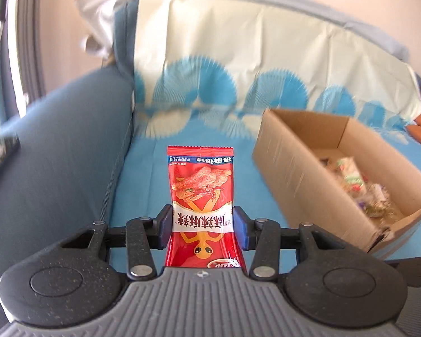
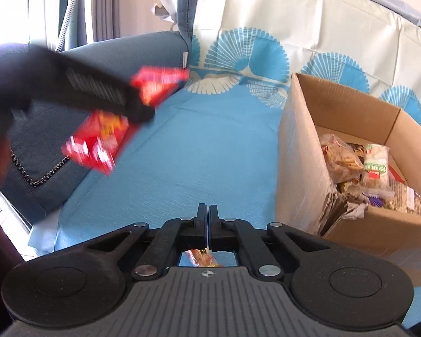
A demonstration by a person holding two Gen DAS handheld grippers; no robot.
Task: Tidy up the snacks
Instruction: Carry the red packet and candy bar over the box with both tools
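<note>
At far left in the right wrist view, your left gripper (image 2: 143, 104) comes through blurred above the sofa (image 2: 103, 56), a red packet (image 2: 98, 146) hanging from it. The left wrist view gives it sharp: the jaws are clamped on the sides of the red packet (image 1: 202, 196) at its lower half, and it stands up between them over the blue cover (image 1: 210, 140), clear of the cloth. It looks a light, soft foil pouch, slick and crinkly, with brittle sticks inside by the picture on it, so hold it by the body as you do and do not crush it; a crimped end seal would serve too. Its print reads upside down: Chinese characters on a white band, a yellow lizard figure below, none of which you should count on reading exactly. Centre, your right gripper (image 2: 207, 224) has its jaws pressed together on a thin edge of wrapper; an orange snack (image 2: 200, 258) shows just behind them, too little to name. At right sits the open box (image 2: 300, 151), with packets already inside, one white with a green label too small to read.
</note>
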